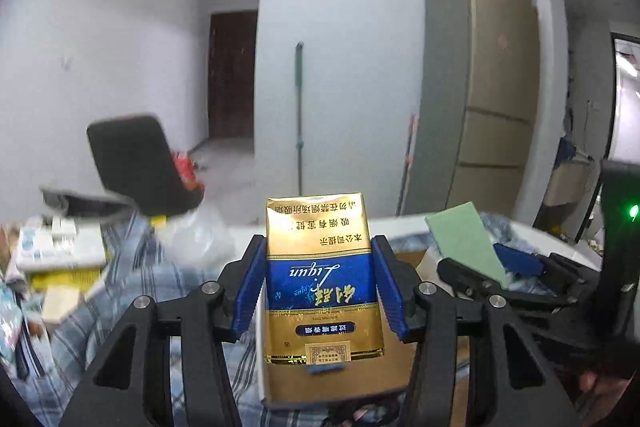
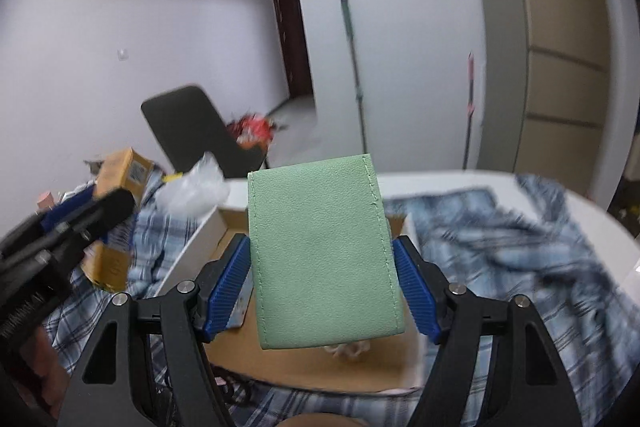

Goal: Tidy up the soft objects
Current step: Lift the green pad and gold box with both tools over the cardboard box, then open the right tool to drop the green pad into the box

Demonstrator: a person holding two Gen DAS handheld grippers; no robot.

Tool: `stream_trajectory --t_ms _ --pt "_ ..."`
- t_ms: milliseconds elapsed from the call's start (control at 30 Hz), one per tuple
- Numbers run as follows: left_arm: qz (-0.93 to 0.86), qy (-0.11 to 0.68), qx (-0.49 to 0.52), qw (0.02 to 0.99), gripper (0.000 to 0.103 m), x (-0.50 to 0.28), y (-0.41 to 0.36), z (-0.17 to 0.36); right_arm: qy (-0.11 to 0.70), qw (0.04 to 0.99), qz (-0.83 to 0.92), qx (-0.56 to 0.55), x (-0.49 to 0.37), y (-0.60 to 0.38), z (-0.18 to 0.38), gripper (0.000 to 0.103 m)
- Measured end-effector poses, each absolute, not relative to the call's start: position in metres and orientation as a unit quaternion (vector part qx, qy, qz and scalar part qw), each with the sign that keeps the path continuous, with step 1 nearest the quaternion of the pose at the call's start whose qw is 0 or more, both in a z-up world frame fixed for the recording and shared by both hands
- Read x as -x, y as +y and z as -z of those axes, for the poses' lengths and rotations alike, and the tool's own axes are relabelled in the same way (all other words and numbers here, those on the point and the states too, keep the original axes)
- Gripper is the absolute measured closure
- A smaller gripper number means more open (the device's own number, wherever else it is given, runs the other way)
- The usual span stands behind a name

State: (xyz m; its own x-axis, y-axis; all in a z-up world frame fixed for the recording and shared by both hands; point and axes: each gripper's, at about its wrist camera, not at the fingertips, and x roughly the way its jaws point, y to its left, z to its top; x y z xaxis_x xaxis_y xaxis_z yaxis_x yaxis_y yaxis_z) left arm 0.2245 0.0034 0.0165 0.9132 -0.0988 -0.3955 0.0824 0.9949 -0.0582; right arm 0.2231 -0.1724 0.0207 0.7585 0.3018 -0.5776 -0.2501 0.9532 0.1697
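Note:
A gold and blue soft cigarette pack (image 1: 320, 279) stands upside down in my left gripper (image 1: 318, 243), whose blue pads (image 1: 250, 287) press on both its sides. In the right wrist view a green stitched leather pouch (image 2: 324, 259) is clamped the same way in my right gripper (image 2: 320, 241). Both hang over an open cardboard box (image 2: 304, 363) that rests on a blue plaid cloth (image 2: 520, 259). The left wrist view shows the right gripper (image 1: 500, 271) with the green pouch (image 1: 464, 239) off to the right. The left gripper (image 2: 80, 223) enters the right wrist view from the left.
The plaid cloth (image 1: 132, 287) covers a white table (image 2: 440, 179). At the left lie a crumpled plastic bag (image 2: 196, 187), a yellow carton (image 2: 124, 171) and stacked small boxes (image 1: 60, 251). A black chair (image 1: 136, 163) stands behind the table, a mop (image 1: 299, 115) against the wall.

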Motion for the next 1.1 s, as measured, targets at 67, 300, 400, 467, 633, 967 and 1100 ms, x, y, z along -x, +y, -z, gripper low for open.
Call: stream_trajectory --t_ms 67,300,400,467,633,967,1100 --pt "0.041 0.222 0.022 0.974 0.049 -0.233 0.009 -0.003 0.340 0.927 -0.151 -0.041 -0.229 -0.165 -0.010 0.032" --pt "0.042 0.229 0.048 0.971 0.049 -0.239 0.025 0.011 0.411 0.899 -0.145 -0.045 -0.251 -0.139 0.006 0.032" --pt "0.028 0.228 0.079 0.970 0.049 -0.243 0.038 0.014 0.418 0.896 -0.145 -0.029 -0.250 -0.126 0.011 0.032" --pt "0.027 0.237 0.079 0.968 0.049 -0.247 0.041 0.017 0.421 0.896 -0.142 -0.022 -0.251 -0.120 0.014 0.032" --pt "0.025 0.237 0.088 0.967 0.049 -0.248 0.045 0.016 0.435 0.890 -0.133 -0.030 -0.256 -0.117 0.024 0.032" --pt "0.029 0.232 0.081 0.969 0.049 -0.243 0.039 0.012 0.434 0.890 -0.136 -0.036 -0.255 -0.130 0.018 0.023" --pt "0.041 0.239 0.078 0.967 0.049 -0.244 0.034 0.013 0.423 0.898 -0.119 -0.020 -0.248 -0.151 0.007 0.023"
